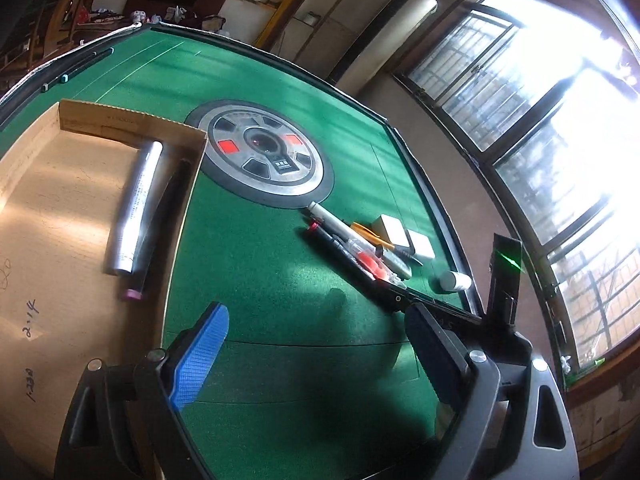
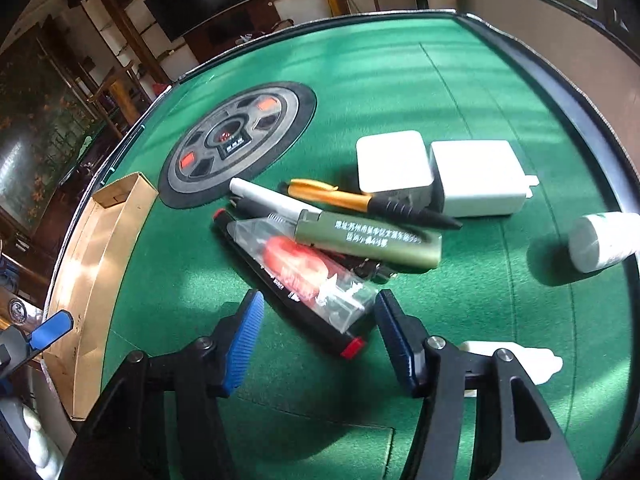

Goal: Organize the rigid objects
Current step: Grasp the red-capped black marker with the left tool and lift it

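Reaching with my right hand-held gripper (image 2: 316, 336), jaws apart and empty, I straddle the black marker (image 2: 288, 280) in the pile near the bench's right edge. Next: close, carry to the cardboard box (image 1: 80, 216). My left hand-held gripper (image 1: 316, 344) hangs open, empty.

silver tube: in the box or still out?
In. The silver tube lies flat on the cardboard box floor, against its right wall.

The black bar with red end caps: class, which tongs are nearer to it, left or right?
Right. The right tongs straddle the near end of the black bar, pads not touching it. The left tongs hang open over bare green felt, beside the cardboard box.
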